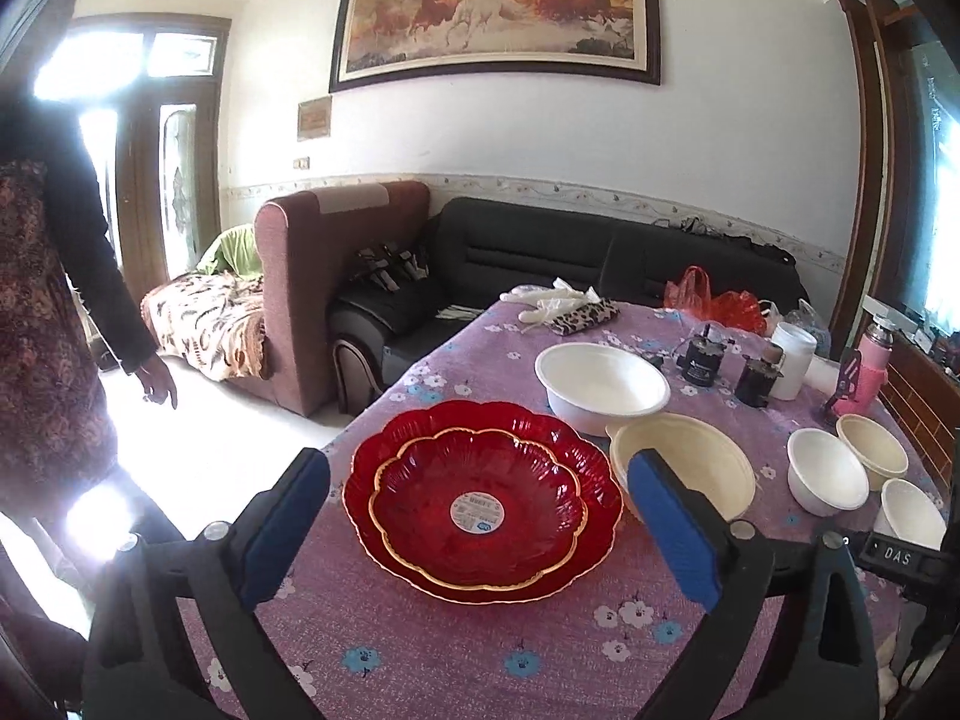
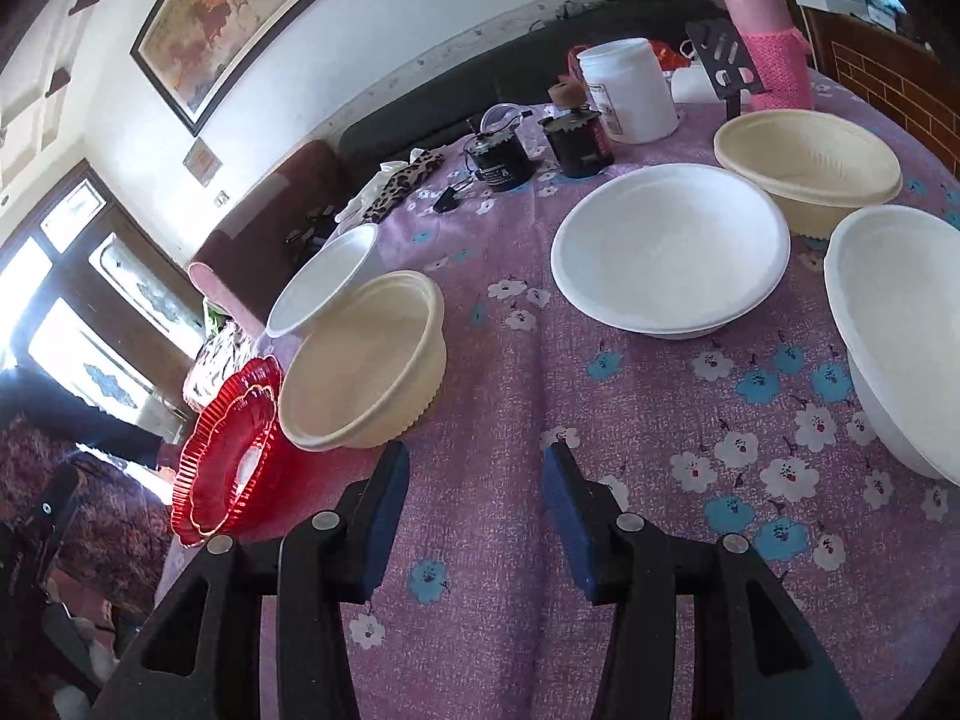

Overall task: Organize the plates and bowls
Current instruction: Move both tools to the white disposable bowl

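Observation:
Two red scalloped plates [image 1: 480, 498] with gold rims lie nested on the purple flowered tablecloth [image 1: 450, 660], the smaller inside the larger. My left gripper [image 1: 480, 462] hangs open and wide just short of them, its blue pads touching nothing. Behind the plates stand a large white bowl [image 1: 600, 387] and a large cream bowl [image 1: 684, 468]. My right gripper [image 2: 474, 456] is open over bare cloth, nothing between its fingers. Ahead of it sit a white bowl [image 2: 669, 252], a cream bowl [image 2: 810, 162] and another white bowl [image 2: 900, 336]. The large cream bowl [image 2: 366, 366] and red plates [image 2: 228, 456] are to its left.
A person [image 1: 48, 300] stands left of the table, near its edge. At the far end are a pink flask [image 2: 768, 42], a white jar [image 2: 630, 90], black canisters [image 2: 501, 159], a leopard pouch [image 1: 585, 318] and a red bag [image 1: 714, 300]. Sofas [image 1: 540, 252] lie beyond.

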{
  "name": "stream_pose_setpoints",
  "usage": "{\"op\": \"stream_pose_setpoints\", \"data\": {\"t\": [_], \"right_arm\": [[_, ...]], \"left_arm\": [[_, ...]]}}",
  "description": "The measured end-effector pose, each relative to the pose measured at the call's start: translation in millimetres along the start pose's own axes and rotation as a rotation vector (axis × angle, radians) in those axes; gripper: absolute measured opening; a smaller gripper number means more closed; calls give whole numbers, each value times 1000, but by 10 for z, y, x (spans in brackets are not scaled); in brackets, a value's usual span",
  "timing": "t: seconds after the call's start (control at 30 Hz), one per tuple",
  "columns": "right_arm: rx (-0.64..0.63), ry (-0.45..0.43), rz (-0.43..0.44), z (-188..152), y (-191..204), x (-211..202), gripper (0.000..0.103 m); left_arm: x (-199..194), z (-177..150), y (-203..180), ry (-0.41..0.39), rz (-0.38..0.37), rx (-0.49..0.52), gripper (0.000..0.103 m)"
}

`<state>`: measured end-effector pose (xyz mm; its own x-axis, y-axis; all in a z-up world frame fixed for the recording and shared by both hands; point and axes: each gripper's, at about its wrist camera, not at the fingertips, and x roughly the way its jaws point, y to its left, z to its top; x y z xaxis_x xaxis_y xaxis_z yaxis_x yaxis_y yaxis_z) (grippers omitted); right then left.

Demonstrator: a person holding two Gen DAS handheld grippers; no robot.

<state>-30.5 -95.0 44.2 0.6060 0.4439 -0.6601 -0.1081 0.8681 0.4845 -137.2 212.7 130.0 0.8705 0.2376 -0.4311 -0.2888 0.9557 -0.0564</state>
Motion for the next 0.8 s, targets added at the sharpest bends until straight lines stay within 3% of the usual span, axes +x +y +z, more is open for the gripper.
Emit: {"op": "stream_pose_setpoints", "data": {"t": [0.13,0.4,0.63,0.8], "right_arm": [[-30,-21,-5,-18,-6,-57,57],[34,-54,19,-26,-322,-256,57],[94,-97,1,1,-666,-596,59],[125,-73,35,96,-715,-513,60]], "left_arm": [[-8,24,-109,16,-32,12,103],[174,-142,-512,170,-197,59,103],[271,-289,-896,235,-283,107,103],[301,-352,-1156,278,-351,146,103]]}}
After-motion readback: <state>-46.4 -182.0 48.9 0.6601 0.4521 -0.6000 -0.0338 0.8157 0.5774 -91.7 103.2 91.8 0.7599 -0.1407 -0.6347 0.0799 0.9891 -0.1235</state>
